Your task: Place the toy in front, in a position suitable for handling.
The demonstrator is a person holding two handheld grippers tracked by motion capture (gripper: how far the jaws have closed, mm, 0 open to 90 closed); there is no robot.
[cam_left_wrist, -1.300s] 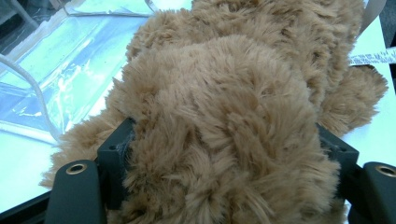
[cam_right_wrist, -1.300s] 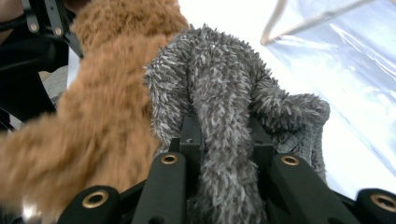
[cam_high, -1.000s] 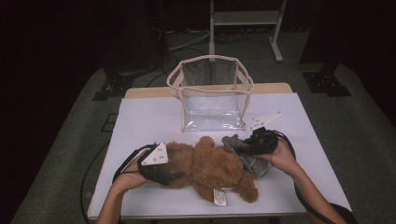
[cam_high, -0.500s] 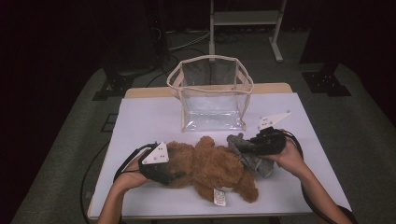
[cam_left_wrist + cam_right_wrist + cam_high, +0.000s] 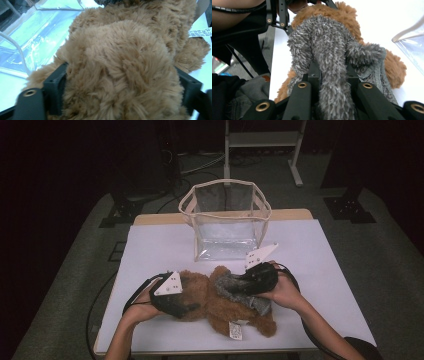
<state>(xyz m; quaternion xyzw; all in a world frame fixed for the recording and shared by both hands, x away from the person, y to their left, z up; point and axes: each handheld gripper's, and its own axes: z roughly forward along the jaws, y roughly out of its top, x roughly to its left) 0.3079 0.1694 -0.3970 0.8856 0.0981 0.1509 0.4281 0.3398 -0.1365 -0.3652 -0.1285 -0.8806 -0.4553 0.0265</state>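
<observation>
Brown teddy bear lying on the near middle of the white table, stretched left to right, a white label sticking out at its near edge. Grey furry garment draped over the bear's right half, partly lifted off it.

Left gripper down at the bear's left end, held by the left hand, grey three-cornered plate on top. Jaws wide apart on either side of a thick bulge of brown fur, seen plainly in the left gripper view; have just been opening, the fur between them and brushing both black jaws, no real squeeze visible.

Right gripper above the bear's right half, held by the right hand, pointing left. Jaws drawn close together and clamped on a fold of the grey garment, the fur bunched up between the pads in the right gripper view, brown bear beneath and beyond it.

Clear plastic bag with cream trim standing upright and open at the far middle of the table, just beyond the bear, apart from both grippers.
</observation>
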